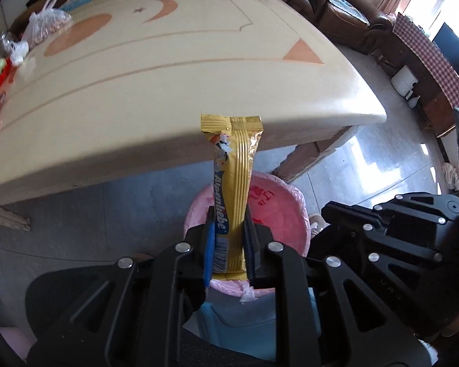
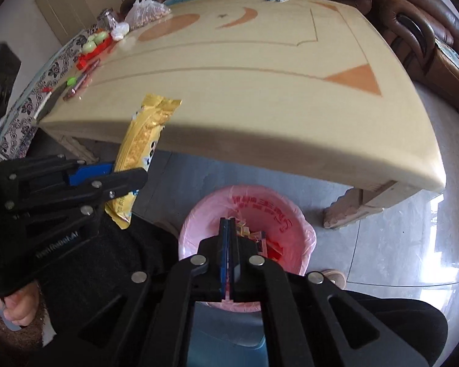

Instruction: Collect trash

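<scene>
Left gripper [image 1: 228,244] pinched yellow wrapper [image 1: 234,189] above pink-lined bin [image 2: 290,211]; right gripper [image 2: 228,260] pressed together, empty. Drop step; next, spread left jaws over bin.

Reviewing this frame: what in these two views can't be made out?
- Bin contents: right wrist view, mostly hidden behind the shut right gripper; left wrist view, hidden by the yellow wrapper and the left gripper.
- Small items at the table's far left edge: too small and warped to identify.
- Print on the bin liner: too small to read.
</scene>
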